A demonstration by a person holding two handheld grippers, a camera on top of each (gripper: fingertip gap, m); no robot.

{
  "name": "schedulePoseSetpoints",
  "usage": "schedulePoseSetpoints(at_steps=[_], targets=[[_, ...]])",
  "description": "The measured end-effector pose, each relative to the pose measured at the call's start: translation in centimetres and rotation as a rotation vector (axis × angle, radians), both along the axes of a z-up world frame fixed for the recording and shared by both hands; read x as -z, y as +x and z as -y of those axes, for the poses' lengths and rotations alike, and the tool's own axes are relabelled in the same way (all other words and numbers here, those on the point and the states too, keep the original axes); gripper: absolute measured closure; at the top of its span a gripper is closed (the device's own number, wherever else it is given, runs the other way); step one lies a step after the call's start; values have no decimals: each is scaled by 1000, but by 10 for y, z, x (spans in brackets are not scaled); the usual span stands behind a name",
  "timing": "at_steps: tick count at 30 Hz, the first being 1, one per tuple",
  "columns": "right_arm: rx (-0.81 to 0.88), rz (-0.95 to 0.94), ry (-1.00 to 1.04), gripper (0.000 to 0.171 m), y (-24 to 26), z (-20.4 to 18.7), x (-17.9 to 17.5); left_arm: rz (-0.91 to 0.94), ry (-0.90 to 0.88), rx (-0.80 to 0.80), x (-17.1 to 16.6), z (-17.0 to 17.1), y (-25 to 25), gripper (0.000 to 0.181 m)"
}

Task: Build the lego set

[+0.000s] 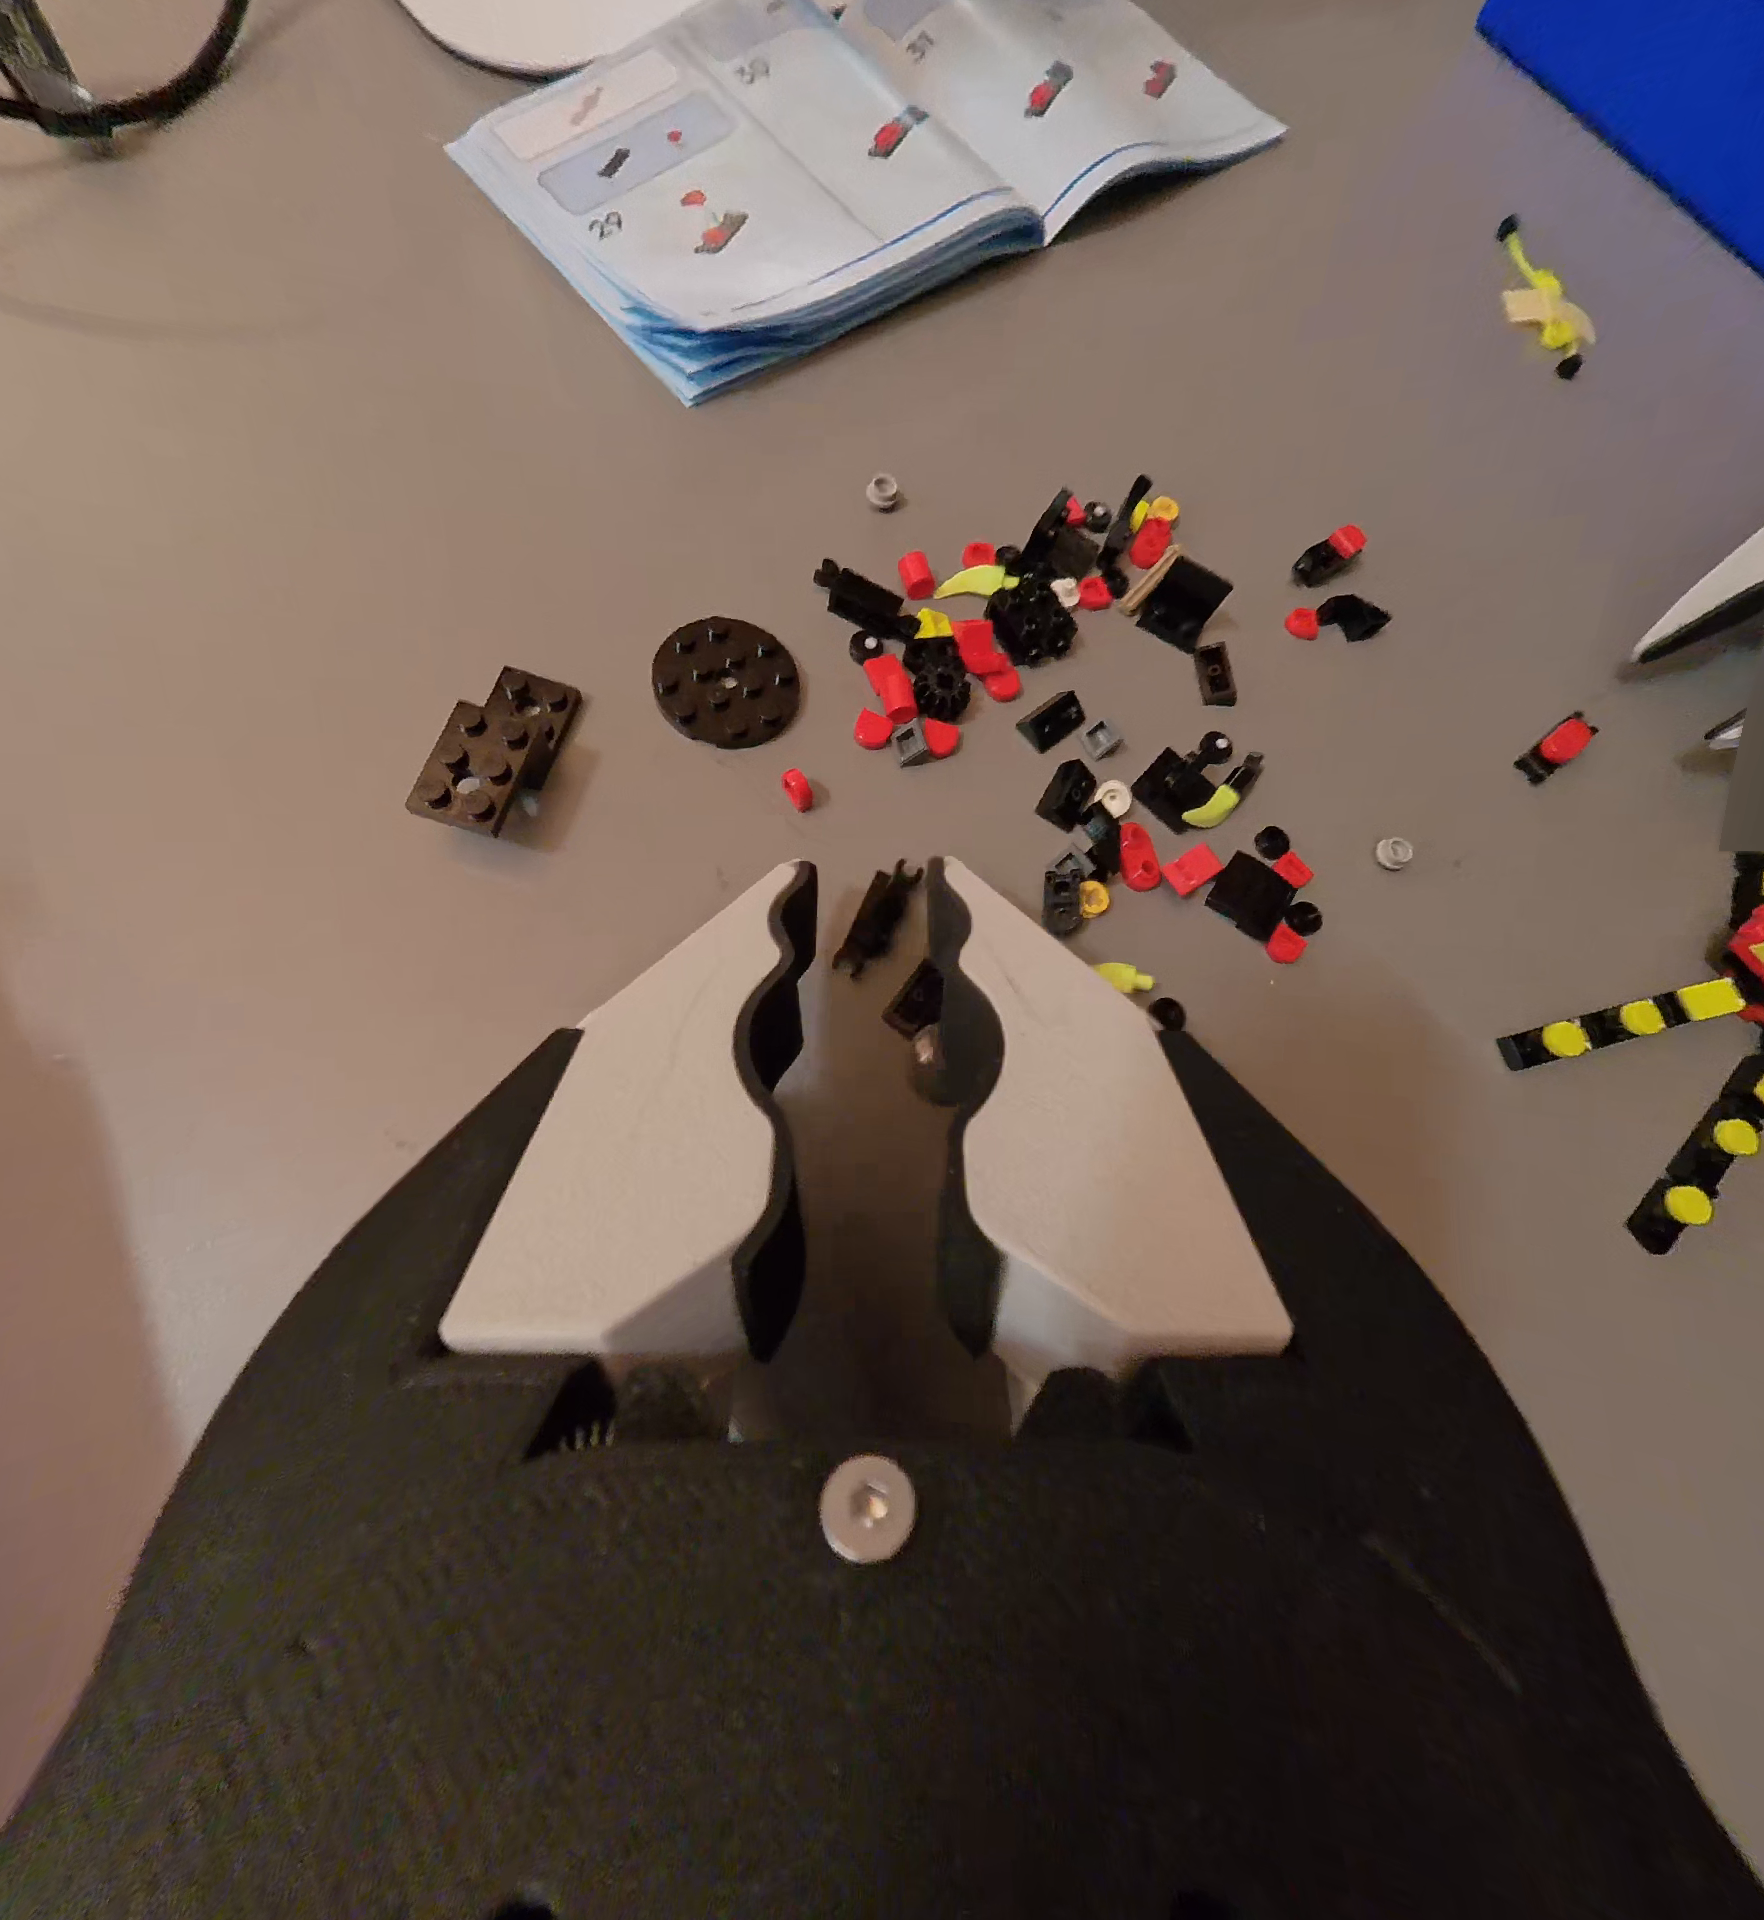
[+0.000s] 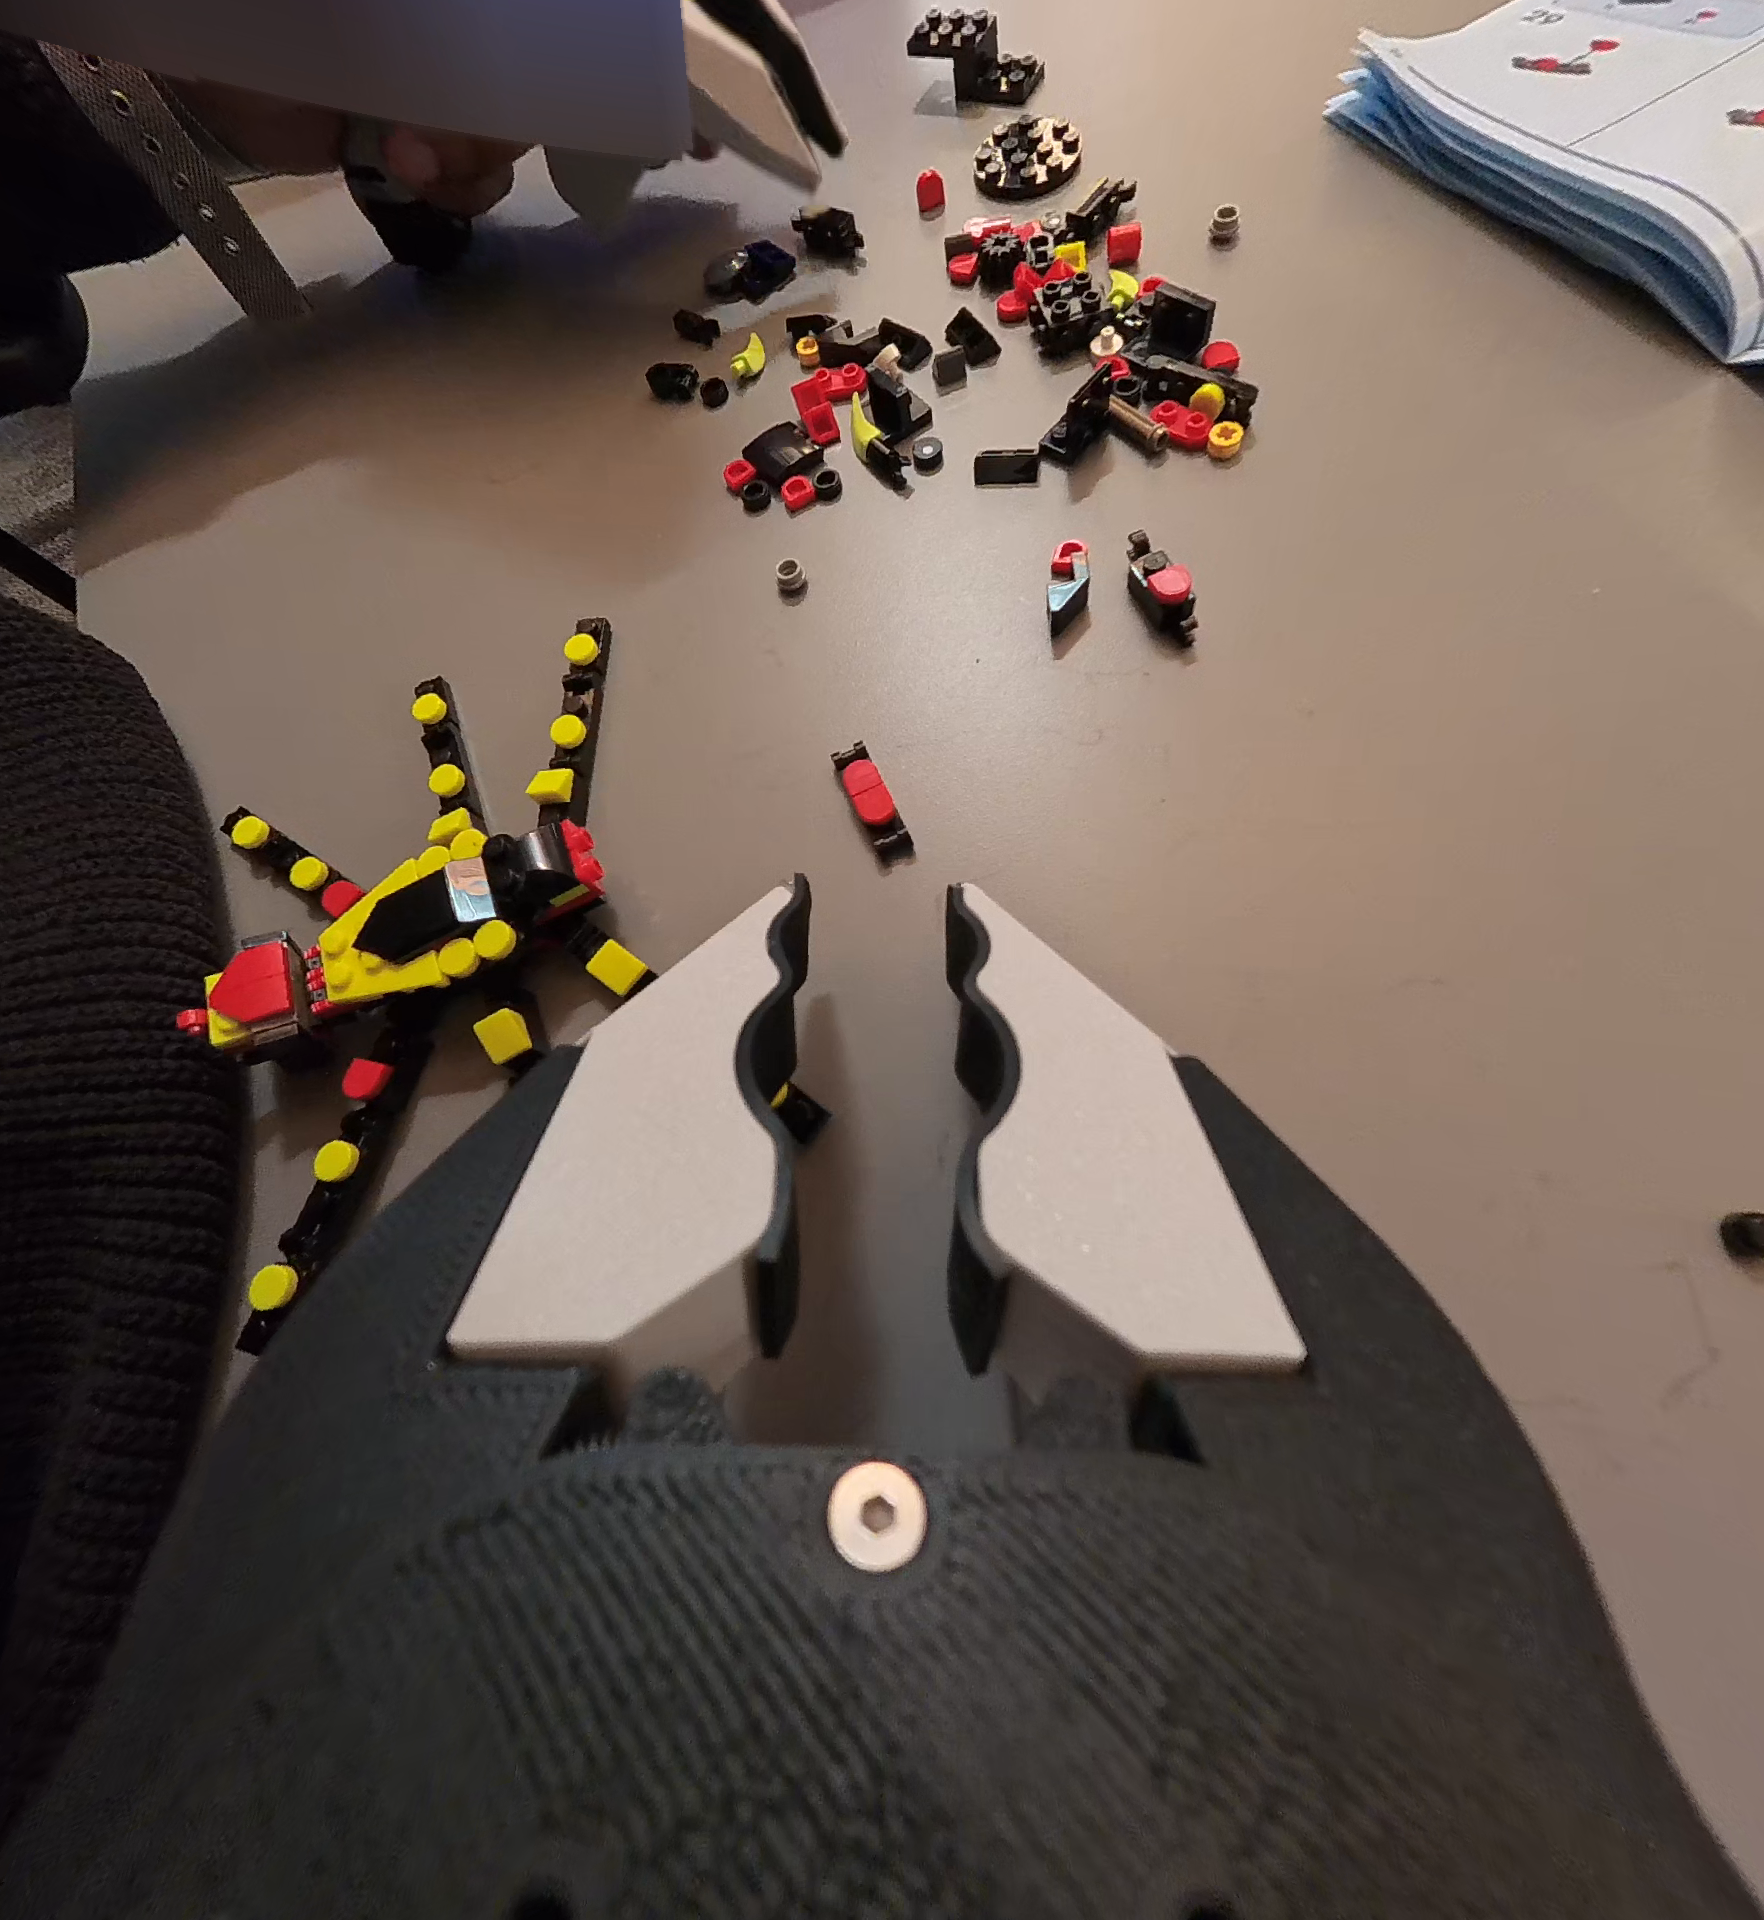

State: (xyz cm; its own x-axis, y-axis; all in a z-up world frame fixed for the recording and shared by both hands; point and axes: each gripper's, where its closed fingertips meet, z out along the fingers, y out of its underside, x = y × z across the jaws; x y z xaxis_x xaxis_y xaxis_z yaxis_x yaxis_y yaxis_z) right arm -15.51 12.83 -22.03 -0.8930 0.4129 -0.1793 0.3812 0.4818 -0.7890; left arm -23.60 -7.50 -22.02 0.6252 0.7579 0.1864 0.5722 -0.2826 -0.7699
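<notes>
My left gripper (image 1: 873,868) is open and low over the grey table. A thin black clip piece (image 1: 878,914) and a small black brick (image 1: 917,1000) lie on the table between its fingers; I cannot tell if the fingers touch them. A pile of loose red, black and yellow pieces (image 1: 1054,665) lies just ahead and to the right. My right gripper (image 2: 878,894) is open and empty. A small red and black assembly (image 2: 870,795) lies just ahead of its tips. The yellow, black and red spider model (image 2: 410,935) lies to its left.
An open instruction booklet (image 1: 857,177) lies beyond the pile. A black round plate (image 1: 727,681) and a black stepped plate assembly (image 1: 493,748) sit left of the pile. A yellow-green string piece (image 1: 1543,301), a blue object (image 1: 1688,125) and cables (image 1: 57,94) lie farther off. A dark knit sleeve (image 2: 47,1039) is at the left. Some 25 centimeters of space lies between my two pairs of fingers.
</notes>
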Motion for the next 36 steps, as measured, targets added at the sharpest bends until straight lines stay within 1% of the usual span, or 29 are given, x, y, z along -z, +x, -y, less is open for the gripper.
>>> schedulePoseSetpoints(at_steps=[3, 8, 20, 33, 36], targets=[[1, 0, 0, 147, 0, 0, 0, -5, 30, 18, -3, -4, 2, 157], [1, 0, 1, 147, 0, 0, 0, 4, -16, 13, 2, -4, 1, 147], [4, 3, 0, 147, -1, 0, 0, 25, -76, 20, 10, -5, 3, 158], [5, 4, 0, 147, -1, 0, 0, 49, -89, 22, 14, -4, 4, 160], [5, 4, 0, 147, -1, 0, 0, 43, -92, 17, 14, -4, 4, 168]])
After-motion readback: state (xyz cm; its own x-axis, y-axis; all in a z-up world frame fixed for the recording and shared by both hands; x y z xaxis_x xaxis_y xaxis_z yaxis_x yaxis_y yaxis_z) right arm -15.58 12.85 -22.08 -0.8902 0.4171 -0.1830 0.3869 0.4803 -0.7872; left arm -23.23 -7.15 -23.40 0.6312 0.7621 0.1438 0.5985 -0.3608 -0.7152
